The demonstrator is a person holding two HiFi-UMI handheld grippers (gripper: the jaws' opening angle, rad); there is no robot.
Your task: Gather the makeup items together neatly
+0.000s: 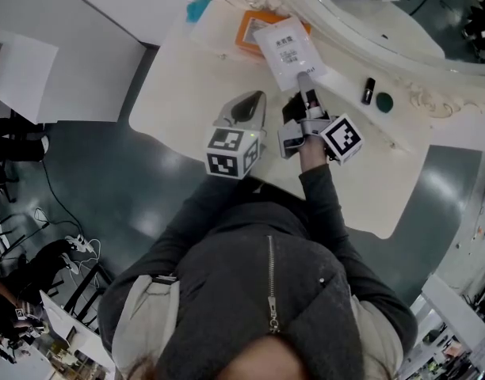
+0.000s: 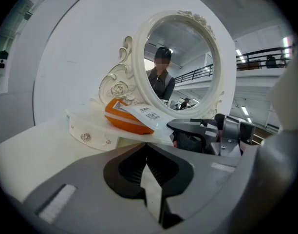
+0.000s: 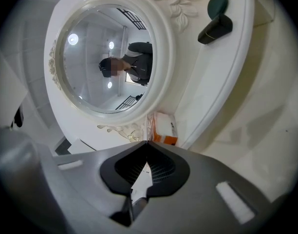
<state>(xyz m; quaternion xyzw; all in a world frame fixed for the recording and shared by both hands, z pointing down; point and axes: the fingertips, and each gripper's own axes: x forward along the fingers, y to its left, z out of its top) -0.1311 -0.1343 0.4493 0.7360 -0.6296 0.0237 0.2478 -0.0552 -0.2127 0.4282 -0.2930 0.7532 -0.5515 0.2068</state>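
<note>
- Head view: the left claw (image 1: 250,101) is clenched to a point and carries nothing. It hangs over the white tabletop (image 1: 187,85), just left of the right claw (image 1: 305,81).
- Head view: the right claw is clenched on the near edge of the white sachet (image 1: 286,46). The far end of the sachet lies over the orange packet (image 1: 246,30), close to the ornate frame of the mirror (image 1: 361,14).
- Head view: a black tube (image 1: 369,91) and a dark green round item (image 1: 384,101) lie side by side to the right of the right claw, well apart from the sachet. A small teal item (image 1: 199,8) sits at the far left corner of the tabletop.
- Left gripper view: the jaw tips of the left claw (image 2: 146,147) meet, with nothing between them. Ahead, the white sachet (image 2: 149,115) rests across the orange packet (image 2: 122,121) in front of the mirror (image 2: 183,62). The near end of the sachet reaches the right claw (image 2: 176,126), which enters from the right.
- Right gripper view: the jaw tips of the right claw (image 3: 147,143) are pressed together – only a thin pale edge shows at the tips. The orange packet (image 3: 164,130) sits just beyond them, at the foot of the mirror (image 3: 110,57).
- Right gripper view: the black tube (image 3: 215,29) and the green item (image 3: 218,5) lie touching or nearly so on the tabletop (image 3: 246,130), far from the packet.
</note>
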